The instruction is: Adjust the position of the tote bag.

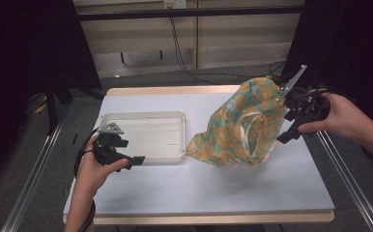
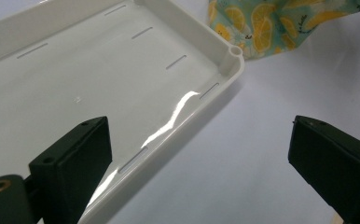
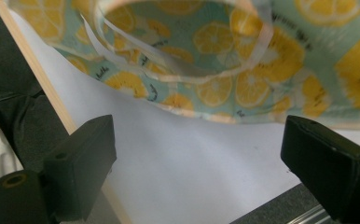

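Observation:
A teal cloth bag with a yellow lemon print (image 1: 242, 125) stands bunched up on the right half of the white table, its lower corner close to the tray. My right gripper (image 1: 291, 116) is held at the bag's right side, jaws wide and open. In the right gripper view the bag (image 3: 262, 70) with its pale handles hangs beyond the jaws (image 3: 197, 158), nothing between them. An empty white plastic tray (image 1: 141, 115) lies at the left. My left gripper (image 1: 129, 152) is open at the tray's near edge; the tray rim (image 2: 229, 70) runs between its jaws (image 2: 199, 154), untouched. The bag's corner (image 2: 262, 28) shows past the tray.
The white tabletop (image 1: 199, 183) has a wooden edge along the front and back. Metal rails (image 1: 30, 183) run along both sides of the table. A black cable (image 1: 179, 48) hangs at the back, with dark curtains on either side.

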